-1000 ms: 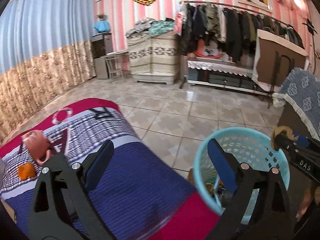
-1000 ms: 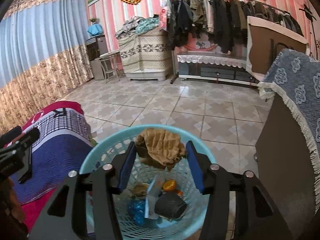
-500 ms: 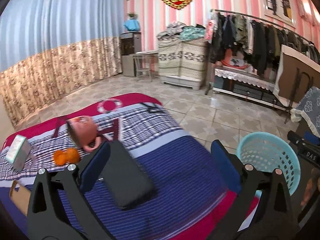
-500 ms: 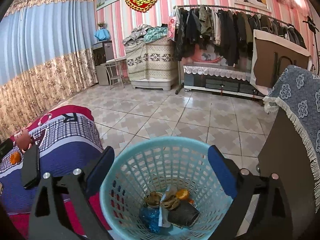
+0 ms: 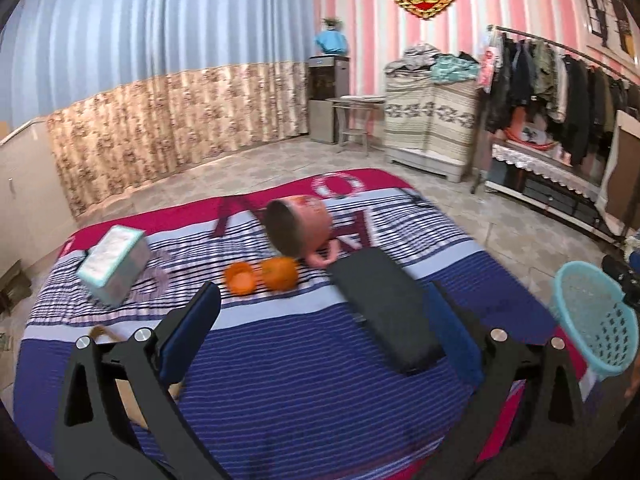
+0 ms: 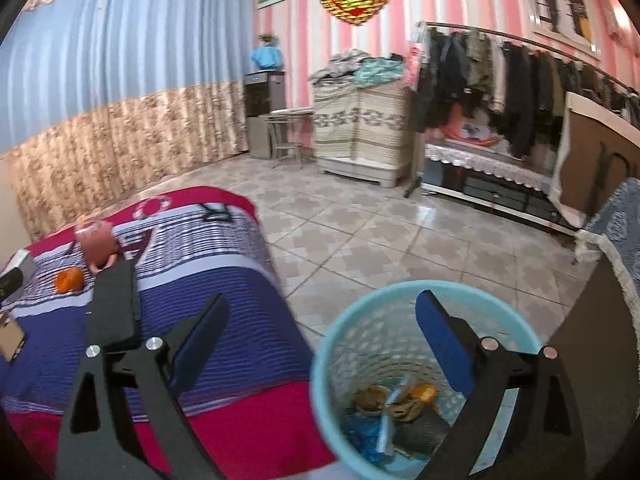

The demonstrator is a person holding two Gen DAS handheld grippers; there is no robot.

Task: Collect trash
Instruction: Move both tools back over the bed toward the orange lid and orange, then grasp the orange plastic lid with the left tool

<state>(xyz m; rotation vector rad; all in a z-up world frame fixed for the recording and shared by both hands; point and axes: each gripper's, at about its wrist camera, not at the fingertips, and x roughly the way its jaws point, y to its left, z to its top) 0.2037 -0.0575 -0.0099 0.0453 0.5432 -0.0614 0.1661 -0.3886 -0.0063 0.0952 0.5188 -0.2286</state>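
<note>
Two pieces of orange peel (image 5: pixel 260 274) lie on the striped blanket (image 5: pixel 320 380), beside a tipped pink mug (image 5: pixel 298 228). My left gripper (image 5: pixel 320 308) hovers open over the blanket in front of the peel, with nothing between its fingers. The light blue trash basket (image 6: pixel 318 380) stands on the floor by the blanket's edge and holds crumpled brown paper (image 6: pixel 404 400), orange peel and a blue wrapper. My right gripper (image 6: pixel 322 308) hangs open and empty above the basket's near left rim. The basket (image 5: pixel 592 320) also shows at the right of the left wrist view.
A flat black case (image 5: pixel 384 308) lies right of the peel, and a tissue box (image 5: pixel 114 264) sits tilted to the left. A brown item (image 5: pixel 100 334) pokes out behind my left finger. Tiled floor (image 6: pixel 380 232), a clothes rack (image 6: pixel 500 68) and a cloth-covered cabinet (image 6: pixel 624 216) surround the basket.
My right gripper let go of the crumpled brown paper, which dropped into the basket, and its jaws spread wide. The left gripper swung left from the basket to over the blanket.
</note>
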